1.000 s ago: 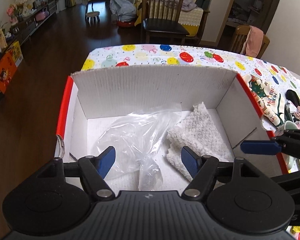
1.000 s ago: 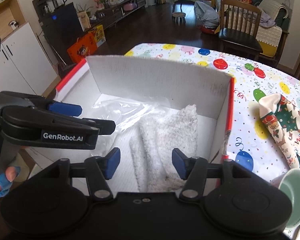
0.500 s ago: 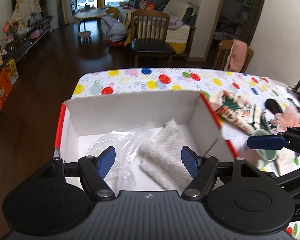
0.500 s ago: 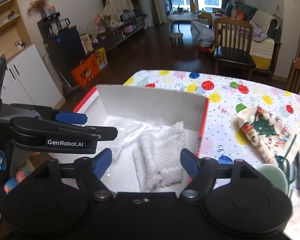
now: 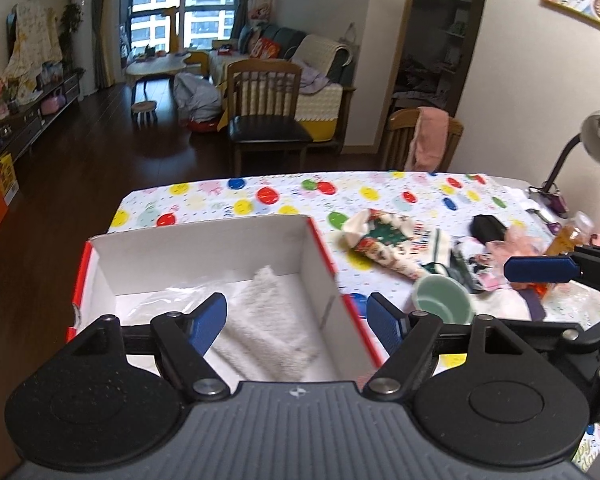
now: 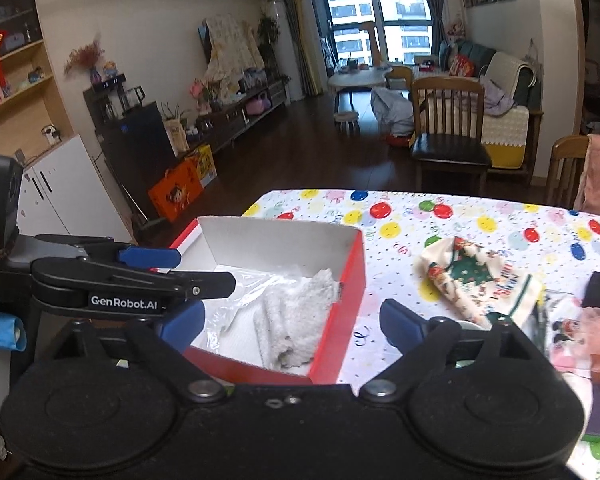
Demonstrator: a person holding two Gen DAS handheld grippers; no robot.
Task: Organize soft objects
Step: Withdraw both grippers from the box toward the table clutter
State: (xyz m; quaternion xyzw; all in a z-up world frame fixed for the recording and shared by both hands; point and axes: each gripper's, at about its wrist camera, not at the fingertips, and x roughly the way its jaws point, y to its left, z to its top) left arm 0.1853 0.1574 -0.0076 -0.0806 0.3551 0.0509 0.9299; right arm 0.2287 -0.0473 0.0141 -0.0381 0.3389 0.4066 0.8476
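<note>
We see the table (image 5: 380, 196) under a balloon-print cloth; near its left edge sits a red-sided cardboard box (image 5: 204, 248). Inside, against the box's right wall, lies the fluffy white towel (image 5: 268, 320), its long axis running toward the far wall, beside crinkled clear plastic (image 6: 240, 292). Only our left view shows the green cup (image 5: 442, 300). The left gripper (image 5: 296, 318) and right gripper (image 6: 290, 320) have their fingers apart, opening, nothing between.

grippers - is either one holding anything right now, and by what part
Nothing is held. The left gripper and right gripper are both empty, jaws opening; the white towel lies loose in the box.
</note>
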